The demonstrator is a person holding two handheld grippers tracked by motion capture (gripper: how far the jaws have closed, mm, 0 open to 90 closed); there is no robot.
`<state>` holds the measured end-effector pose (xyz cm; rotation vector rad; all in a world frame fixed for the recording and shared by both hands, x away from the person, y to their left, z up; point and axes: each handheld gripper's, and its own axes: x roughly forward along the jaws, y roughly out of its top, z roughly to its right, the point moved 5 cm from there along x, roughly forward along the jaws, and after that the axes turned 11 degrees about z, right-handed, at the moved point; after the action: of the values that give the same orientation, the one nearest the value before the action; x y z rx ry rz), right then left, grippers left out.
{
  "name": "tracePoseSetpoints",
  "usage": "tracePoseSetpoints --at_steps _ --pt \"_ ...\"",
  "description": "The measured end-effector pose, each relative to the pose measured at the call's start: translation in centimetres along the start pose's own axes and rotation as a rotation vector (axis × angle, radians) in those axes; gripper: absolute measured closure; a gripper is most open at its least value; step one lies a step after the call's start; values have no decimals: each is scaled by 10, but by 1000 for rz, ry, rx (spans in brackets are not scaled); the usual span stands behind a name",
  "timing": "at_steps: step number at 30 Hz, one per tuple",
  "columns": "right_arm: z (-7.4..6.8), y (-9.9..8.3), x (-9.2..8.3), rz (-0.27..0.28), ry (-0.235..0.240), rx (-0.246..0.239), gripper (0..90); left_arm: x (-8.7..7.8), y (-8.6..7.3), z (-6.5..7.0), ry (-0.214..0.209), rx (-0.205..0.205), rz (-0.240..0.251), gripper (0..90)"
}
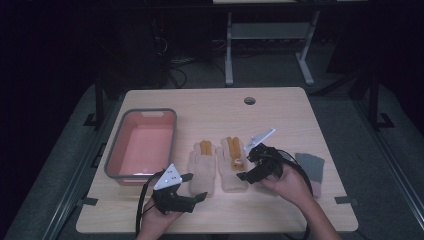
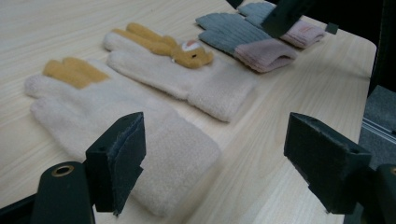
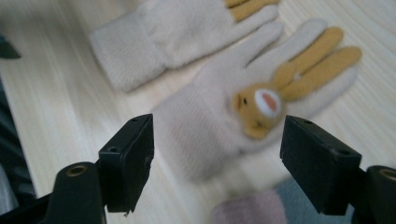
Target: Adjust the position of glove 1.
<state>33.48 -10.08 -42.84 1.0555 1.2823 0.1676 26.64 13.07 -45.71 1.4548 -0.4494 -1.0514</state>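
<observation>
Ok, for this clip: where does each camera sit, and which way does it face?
High view: above the person's side, looking forward and down at the table, pink tub, cream gloves; forearms and both claws enter from below.
Left gripper view: rides the left claw, open jaws over the plain cream glove, facing the grey-pink gloves.
Right gripper view: rides the right claw, open jaws over the bunny glove.
All three show both cream gloves.
</observation>
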Motion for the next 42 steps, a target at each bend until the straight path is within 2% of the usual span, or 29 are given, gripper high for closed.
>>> tracePoseSetpoints --at_steps 5,16,27,29,31,34,42 --pt "6 9 16 -52 7 -30 281 -3 1 1 -3 2 2 208" --pt "15 17 42 -113 13 -29 306 -3 1 -2 -2 0 3 208" --pt "32 10 64 -192 -36 -8 384 -2 3 -3 2 1 11 208" --pt "33 8 66 -201 -46 -7 420 -1 2 -3 -2 -1 8 208" --pt "34 7 69 -203 -57 -27 451 -2 1 -2 -4 -6 5 208" --pt "34 4 73 -217 -46 -19 483 -3 2 -2 -2 -4 12 208" --pt "37 -2 73 -194 -51 5 516 -1 2 -2 -3 -2 5 208"
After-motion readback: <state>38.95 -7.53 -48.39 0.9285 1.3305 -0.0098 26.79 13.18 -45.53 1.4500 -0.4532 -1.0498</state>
